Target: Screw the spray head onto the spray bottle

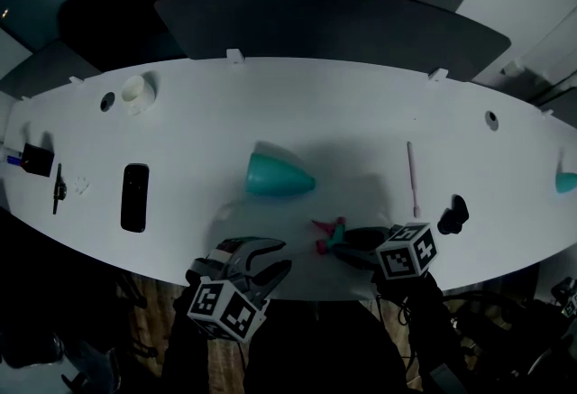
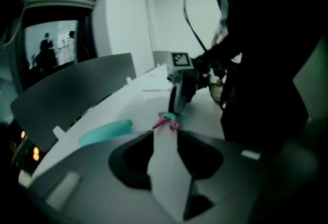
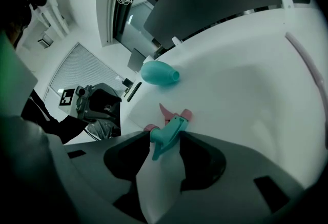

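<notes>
**Step in hand (judged): securing the bottle before threading.** The spray bottle (image 1: 278,174) lies on its side on the white table (image 1: 361,113), held by nothing, with its neck toward 4 o'clock. To do the step well, the left gripper (image 1: 278,255) should take the bottle's body low down and stand it upright, leaving the neck clear. The spray head (image 1: 329,234) should then meet the neck squarely before any turning, or the thread may cross.

**Left gripper**, at 6 o'clock of the bottle: jaws a little apart, nothing between them, touching nothing.

**Spray head**, at 4 o'clock of the bottle, near the table's front edge.

**Right gripper** (image 1: 345,245): jaws closed on the spray head's teal body, with the pink trigger and nozzle projecting beyond the tips.
</notes>
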Demonstrator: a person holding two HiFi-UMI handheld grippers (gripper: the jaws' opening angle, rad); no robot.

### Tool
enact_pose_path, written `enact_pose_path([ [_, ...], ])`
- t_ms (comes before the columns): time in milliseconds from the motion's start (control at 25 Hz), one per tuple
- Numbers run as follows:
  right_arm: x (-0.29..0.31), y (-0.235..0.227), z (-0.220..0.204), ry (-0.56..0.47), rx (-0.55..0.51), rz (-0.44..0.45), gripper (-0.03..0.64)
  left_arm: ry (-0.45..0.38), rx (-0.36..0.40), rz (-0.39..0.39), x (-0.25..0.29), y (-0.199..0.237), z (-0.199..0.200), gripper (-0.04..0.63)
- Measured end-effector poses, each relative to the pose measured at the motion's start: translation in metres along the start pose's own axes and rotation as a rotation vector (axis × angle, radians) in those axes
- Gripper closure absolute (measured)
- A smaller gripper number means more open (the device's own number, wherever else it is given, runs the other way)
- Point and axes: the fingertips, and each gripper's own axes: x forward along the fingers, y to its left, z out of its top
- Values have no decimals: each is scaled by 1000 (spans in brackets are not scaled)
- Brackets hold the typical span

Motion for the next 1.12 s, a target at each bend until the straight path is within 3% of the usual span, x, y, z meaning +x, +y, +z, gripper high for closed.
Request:
enact_pose_path([
  [80, 1, 0, -1, -3, -4, -5, 433, 47, 81, -53, 26, -18, -1, 451],
  [240, 1, 1, -1, -7, -17, -13, 434, 78, 113, -72, 61, -29, -6, 456],
  [320, 1, 1, -2, -10, -23, -21, 434, 112, 132, -60, 68, -28, -14, 528],
  [360, 1, 1, -2, -10, -26, -23, 434, 124, 136, -48, 69, -27, -18, 572],
  [600, -1, 3, -5, -11, -29, -13, 434, 116, 91, -19, 70, -24, -26, 574],
  [760, -8, 20, -5, -63, 86, 165, 433, 36, 70, 7, 58, -21, -17, 575],
  [880, -10, 18, -4, -84, 156, 213, 433, -7, 73, 7, 47, -21, -11, 575],
  [1120, -9, 40, 10, -112, 260, 397, 433, -39, 195, 94, 29, -18, 2, 575],
])
